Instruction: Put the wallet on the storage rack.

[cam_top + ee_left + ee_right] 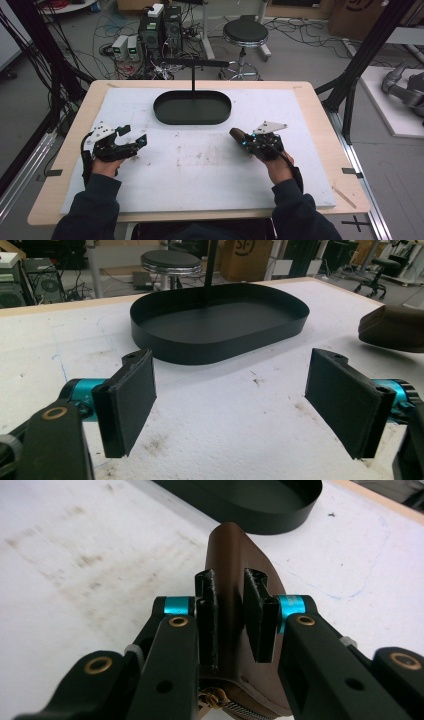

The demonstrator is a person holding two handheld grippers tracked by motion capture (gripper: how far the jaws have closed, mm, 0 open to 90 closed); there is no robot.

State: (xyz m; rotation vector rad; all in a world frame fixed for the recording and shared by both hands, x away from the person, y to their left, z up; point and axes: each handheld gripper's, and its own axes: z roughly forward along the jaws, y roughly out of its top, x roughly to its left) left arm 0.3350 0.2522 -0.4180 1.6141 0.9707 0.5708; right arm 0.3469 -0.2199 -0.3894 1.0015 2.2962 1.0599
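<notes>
Two hand-held tools are working over a white worktop [210, 170]; the right one is pinching a brown pouch.

The high view is showing the left tool [132, 136] spread wide and empty, and the right tool [245, 141] gripping the brown pouch [236, 134] just in front of a black oval tray [192, 107]. The right gripper view is revealing the pouch's smooth leather-like surface and a brass zipper [215, 700] at its near end.

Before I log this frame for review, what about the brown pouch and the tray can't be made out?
- Brown pouch: its zipper end is cut off by the right gripper view's bottom edge; the fingers cover its middle.
- Pouch in the left gripper view: cut by the right edge.
- Black tray: the stand's post crosses it.
</notes>
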